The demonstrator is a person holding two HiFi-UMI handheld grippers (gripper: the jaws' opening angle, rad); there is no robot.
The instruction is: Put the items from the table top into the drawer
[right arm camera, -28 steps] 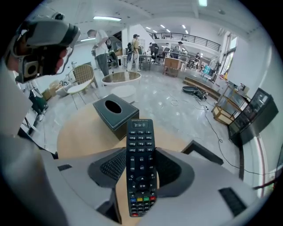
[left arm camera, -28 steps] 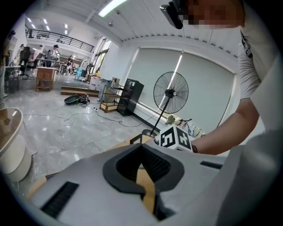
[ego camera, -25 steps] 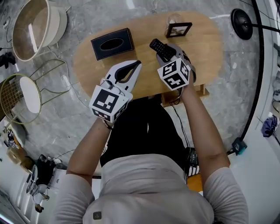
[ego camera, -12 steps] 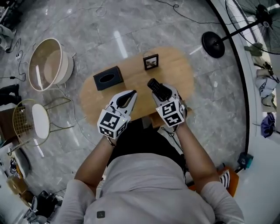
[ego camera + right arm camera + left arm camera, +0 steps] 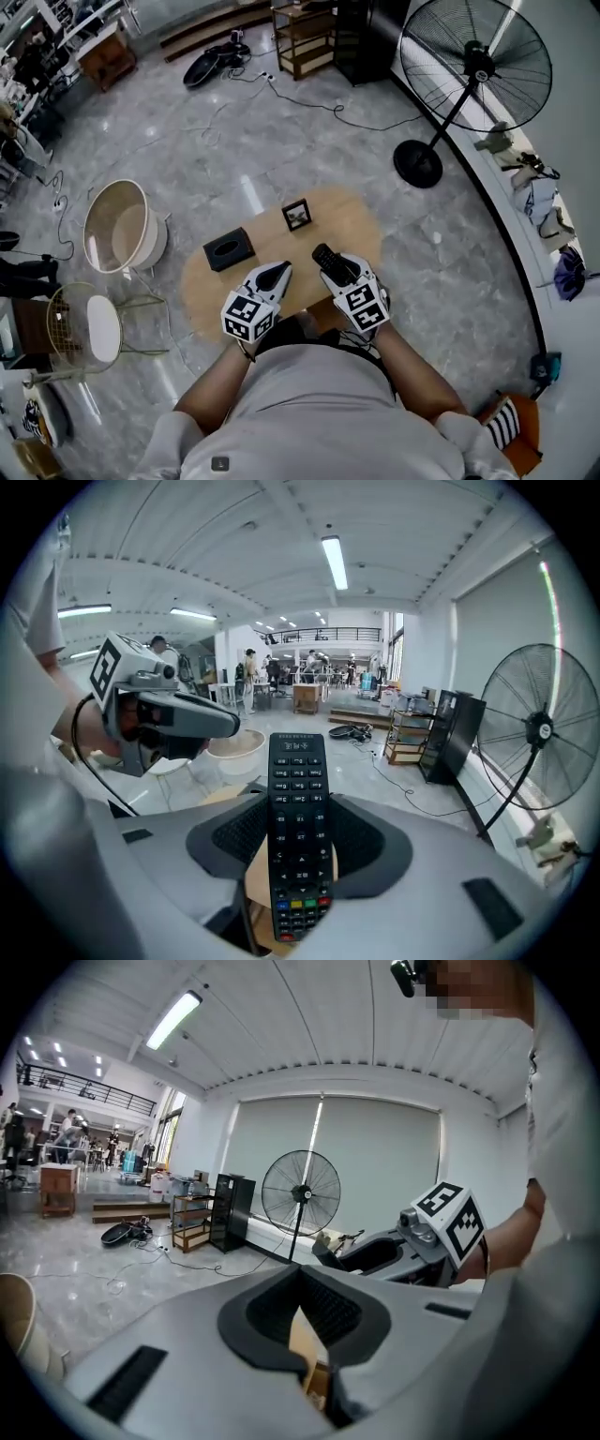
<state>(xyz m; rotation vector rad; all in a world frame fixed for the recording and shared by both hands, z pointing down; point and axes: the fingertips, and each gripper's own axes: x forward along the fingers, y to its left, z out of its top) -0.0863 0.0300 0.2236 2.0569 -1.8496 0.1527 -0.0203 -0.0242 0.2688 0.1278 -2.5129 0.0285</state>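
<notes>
Far below me stands the oval wooden table (image 5: 352,225), with a black tissue box (image 5: 230,248) and a small picture frame (image 5: 297,215) on it. My right gripper (image 5: 335,265) is shut on a black remote control (image 5: 327,258), which is lifted well clear of the tabletop. In the right gripper view the remote (image 5: 298,827) lies lengthwise between the dark pads (image 5: 370,841), buttons up, sticking out past the tips. My left gripper (image 5: 281,269) hovers beside it on the left, its tips together and nothing in them (image 5: 302,1274).
A large standing fan (image 5: 478,66) is behind the table to the right. A round beige chair (image 5: 117,230) and a wire stool (image 5: 84,328) stand to the left. Cables, shelves and desks lie on the grey floor further back.
Both grippers have risen high above the table, the right one carrying the remote up with it. The head view has pulled back, so the table looks much smaller.
</notes>
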